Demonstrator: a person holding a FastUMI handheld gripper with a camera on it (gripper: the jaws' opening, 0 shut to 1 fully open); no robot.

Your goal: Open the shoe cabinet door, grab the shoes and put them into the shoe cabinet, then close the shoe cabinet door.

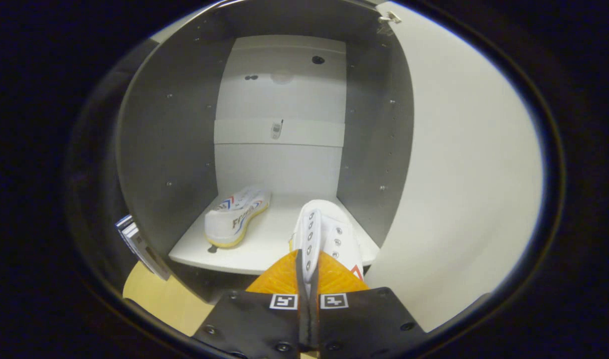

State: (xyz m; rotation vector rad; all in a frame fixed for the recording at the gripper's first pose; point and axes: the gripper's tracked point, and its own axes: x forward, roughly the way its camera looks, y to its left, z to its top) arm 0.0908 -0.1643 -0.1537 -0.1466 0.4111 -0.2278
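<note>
The shoe cabinet stands open in front of me, its grey side walls and white back panel in full view. Its door is swung out to the right of the opening. One white shoe lies on its side on the cabinet's white shelf, toward the left wall. A second white shoe with metal eyelets is held over the shelf's front right part. My gripper is shut on that shoe's eyelet edge, and both fingers press a thin strip of it between them.
A light wooden floor shows below the cabinet's front edge. A small stack of cards or booklets leans by the cabinet's left side. Rows of small holes run up both side walls, and a small fitting sits on the back panel.
</note>
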